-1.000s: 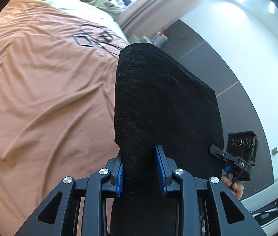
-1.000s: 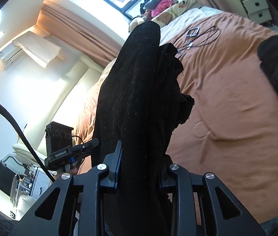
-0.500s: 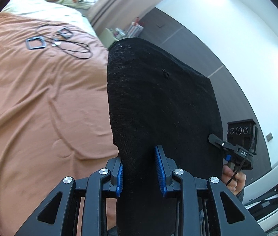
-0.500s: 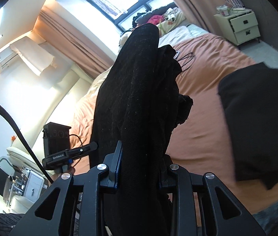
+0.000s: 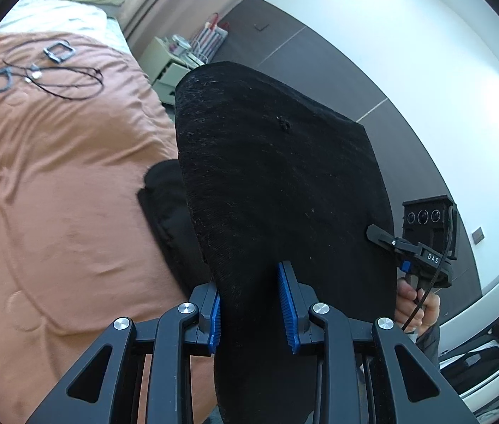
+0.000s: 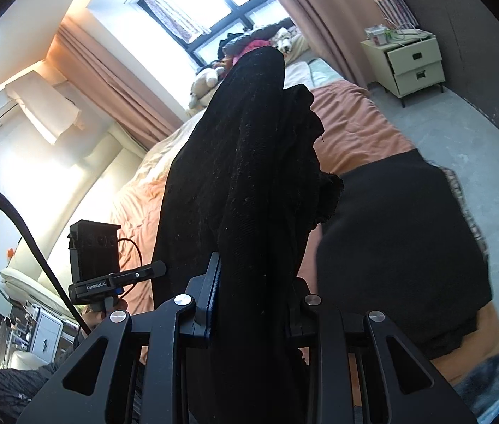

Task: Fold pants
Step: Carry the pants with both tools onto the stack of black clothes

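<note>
Black fabric fills the left wrist view: the pants (image 5: 277, 183) stand up between the blue pads of the left tongs (image 5: 253, 304), which are clamped on one edge of the cloth. Left of and below the tongs lies the orange bedspread (image 5: 55, 194), with a second dark folded garment (image 5: 168, 219) resting on it just beside the hanging cloth. Far ahead to the left, thin cables (image 5: 55, 77) lie on the bed. To the right, the right tongs (image 5: 422, 243) appear side-on, held in the person's hand (image 5: 415, 304).

In the right wrist view, the pants (image 6: 245, 176) rise bunched from the right tongs (image 6: 253, 304), whose jaws are closed on a thick, gathered wad. To the right of the tongs the dark folded garment (image 6: 397, 247) sits near the bed's edge; to the left the other device (image 6: 97, 254) hangs level.

Judging from this, the pants are held aloft by two points. To do the step well, both grips should stay level and taut, so the cloth lands flat on clear bedspread, not on the folded pile.
</note>
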{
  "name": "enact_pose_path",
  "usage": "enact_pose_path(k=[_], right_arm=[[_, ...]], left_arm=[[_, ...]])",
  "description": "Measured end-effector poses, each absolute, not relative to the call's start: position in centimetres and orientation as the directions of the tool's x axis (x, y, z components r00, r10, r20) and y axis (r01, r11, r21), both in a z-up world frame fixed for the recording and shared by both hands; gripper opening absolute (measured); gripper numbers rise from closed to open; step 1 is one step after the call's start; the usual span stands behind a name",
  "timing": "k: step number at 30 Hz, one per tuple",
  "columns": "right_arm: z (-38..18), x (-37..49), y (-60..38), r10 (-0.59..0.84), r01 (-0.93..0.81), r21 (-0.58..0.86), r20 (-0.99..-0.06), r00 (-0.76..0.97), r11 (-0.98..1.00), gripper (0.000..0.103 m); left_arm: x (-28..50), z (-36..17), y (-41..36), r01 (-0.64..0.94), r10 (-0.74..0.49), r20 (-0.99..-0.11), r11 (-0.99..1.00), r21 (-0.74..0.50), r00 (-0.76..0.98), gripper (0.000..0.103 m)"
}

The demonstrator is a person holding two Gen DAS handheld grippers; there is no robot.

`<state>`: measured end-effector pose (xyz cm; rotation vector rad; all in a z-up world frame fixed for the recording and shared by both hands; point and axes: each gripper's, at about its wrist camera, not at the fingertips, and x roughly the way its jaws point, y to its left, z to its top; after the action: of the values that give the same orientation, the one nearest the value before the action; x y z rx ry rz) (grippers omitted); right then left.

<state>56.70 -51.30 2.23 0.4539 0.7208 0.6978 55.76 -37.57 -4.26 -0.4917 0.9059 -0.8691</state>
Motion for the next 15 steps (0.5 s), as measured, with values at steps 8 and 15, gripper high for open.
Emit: enact_pose_path(k=[8,15], right_arm=[[4.2,57.6,-53.8,0.674,-0.397,0.557,-0.486,0.557,0.729,0.024],[4.6,58.9,-53.7,0.611,-0.359,0.503,-0.541,0.578,0.786,0.024]], left_arm=[[58.5,-6.1,-43.0,0.455,-0.84,-0.464,0.542,-0.706,0.282,0.03],[61.5,-8.5,-46.8,0.444,-0.848,-0.468,0.53,-0.722,0.251,0.03]])
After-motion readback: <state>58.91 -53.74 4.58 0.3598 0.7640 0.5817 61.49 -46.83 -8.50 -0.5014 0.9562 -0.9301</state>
